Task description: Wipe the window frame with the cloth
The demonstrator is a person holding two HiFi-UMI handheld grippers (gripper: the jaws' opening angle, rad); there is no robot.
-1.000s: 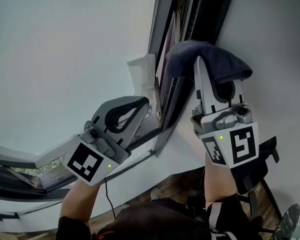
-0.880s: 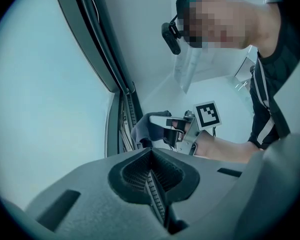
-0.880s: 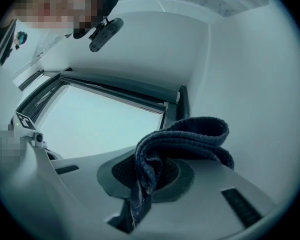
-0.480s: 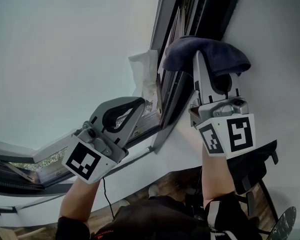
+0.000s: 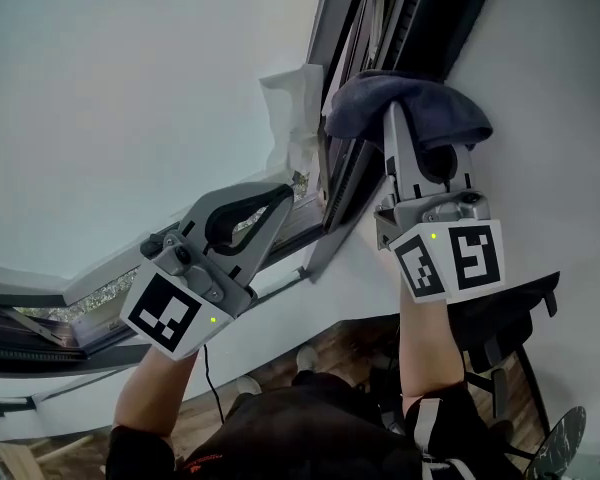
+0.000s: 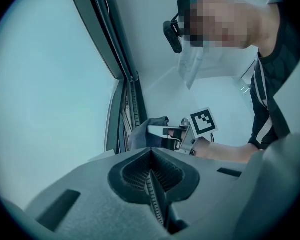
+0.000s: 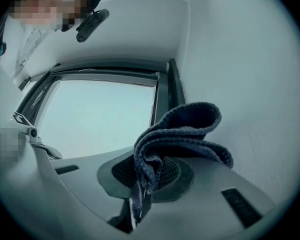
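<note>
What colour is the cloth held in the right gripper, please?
Dark blue-grey; the cloth shows best in the right gripper view.

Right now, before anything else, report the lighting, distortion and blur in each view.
Head view: the window glass is washed out to a flat pale field, and the dark cloth shows little detail against it. Left gripper view: fisheye, black corners, a mosaic patch top right. Right gripper view: the same fisheye curves the window frame; the cloth is sharp.
</note>
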